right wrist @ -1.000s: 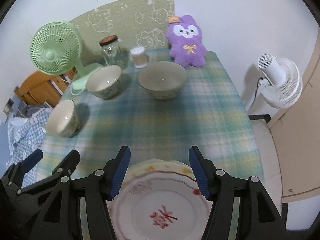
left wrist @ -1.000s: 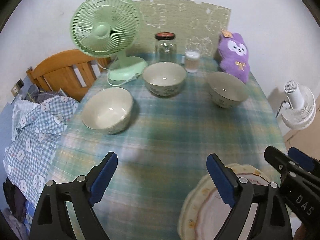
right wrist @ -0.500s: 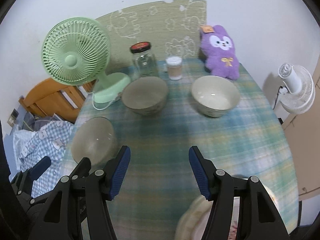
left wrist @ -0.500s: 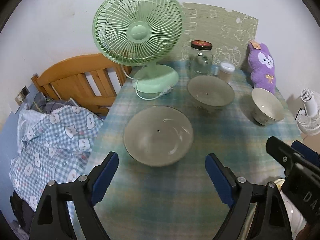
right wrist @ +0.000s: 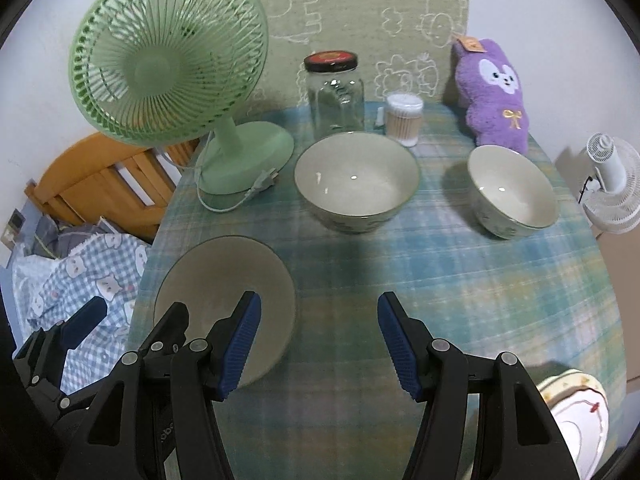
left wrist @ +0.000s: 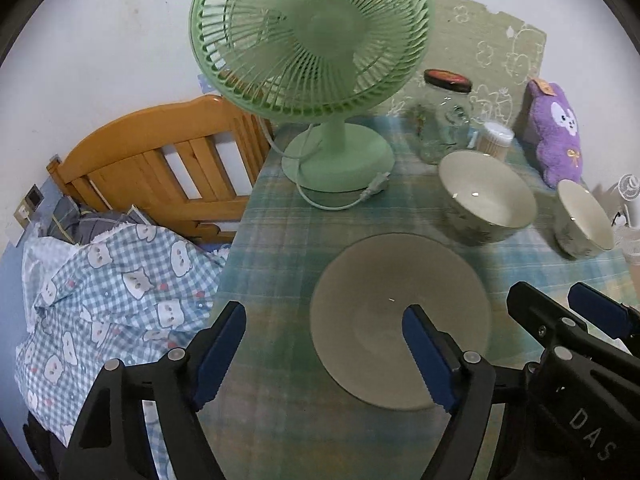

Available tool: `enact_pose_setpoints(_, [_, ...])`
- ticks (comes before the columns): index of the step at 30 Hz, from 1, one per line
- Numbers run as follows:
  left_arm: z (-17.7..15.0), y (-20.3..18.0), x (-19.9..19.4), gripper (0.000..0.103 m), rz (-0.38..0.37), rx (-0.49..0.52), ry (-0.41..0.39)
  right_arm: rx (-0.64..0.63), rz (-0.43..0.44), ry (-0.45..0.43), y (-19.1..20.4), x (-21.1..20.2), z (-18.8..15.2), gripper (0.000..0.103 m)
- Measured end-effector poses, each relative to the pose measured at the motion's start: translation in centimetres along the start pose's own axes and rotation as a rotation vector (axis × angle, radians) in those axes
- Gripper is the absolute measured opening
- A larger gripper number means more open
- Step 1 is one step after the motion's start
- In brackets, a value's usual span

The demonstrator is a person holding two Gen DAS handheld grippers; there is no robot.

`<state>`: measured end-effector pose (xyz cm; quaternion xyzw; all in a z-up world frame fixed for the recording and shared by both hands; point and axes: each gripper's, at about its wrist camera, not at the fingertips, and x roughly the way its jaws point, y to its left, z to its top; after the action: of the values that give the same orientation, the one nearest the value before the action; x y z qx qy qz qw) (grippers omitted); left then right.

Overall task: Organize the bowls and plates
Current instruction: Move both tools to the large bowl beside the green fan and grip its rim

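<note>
A: Where are the tools?

B: The left tool (left wrist: pixel 322 340) hangs with jaws wide over the near bowl (left wrist: pixel 396 320) on the plaid desk (right wrist: pixel 440 272); the right tool (right wrist: pixel 318 340) gapes wide too, gripping nothing.

A: What stands around?

B: Two more bowls, middle (right wrist: pixel 356 180) and right (right wrist: pixel 512 192), sit behind. The green fan (left wrist: pixel 312 40), a glass jar (right wrist: pixel 335 92), a cotton-swab tub (right wrist: pixel 404 118) and a purple plush (right wrist: pixel 494 92) line the back. Plates (right wrist: pixel 576 420) lie at the near right edge.
</note>
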<state>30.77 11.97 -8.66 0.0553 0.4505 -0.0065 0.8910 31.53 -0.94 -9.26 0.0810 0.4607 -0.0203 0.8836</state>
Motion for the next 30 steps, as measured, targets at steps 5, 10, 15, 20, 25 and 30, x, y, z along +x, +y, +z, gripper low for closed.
enact_pose_setpoints(5, [0.1, 1.0, 2.1, 0.072, -0.029, 0.009, 0.025, 0.007, -0.020, 0.021, 1.0, 2.1, 0.1, 0.063])
enact_pose_setpoints(10, [0.0, 1.2, 3.7, 0.060, -0.059, 0.031, 0.048, 0.006, -0.025, 0.047, 1.7, 3.8, 0.0, 0.053])
enact_pose_setpoints(15, [-0.3, 1.1, 4.6, 0.040, -0.081, 0.052, 0.053, -0.010, -0.031, 0.066, 2.3, 4.7, -0.1, 0.035])
enact_pose_setpoints(20, [-0.4, 0.8, 4.9, 0.025, -0.099, 0.074, 0.070, -0.038, -0.060, 0.066, 3.1, 5.0, -0.2, 0.024])
enact_pose_setpoints(25, [-0.4, 0.8, 4.8, 0.023, -0.091, 0.074, 0.070, -0.032, -0.069, 0.075, 2.9, 4.9, -0.3, 0.021])
enact_pose_setpoints(30, [-0.7, 0.6, 4.3, 0.023, -0.091, 0.082, 0.070, -0.035, -0.070, 0.080, 2.7, 4.3, -0.7, 0.021])
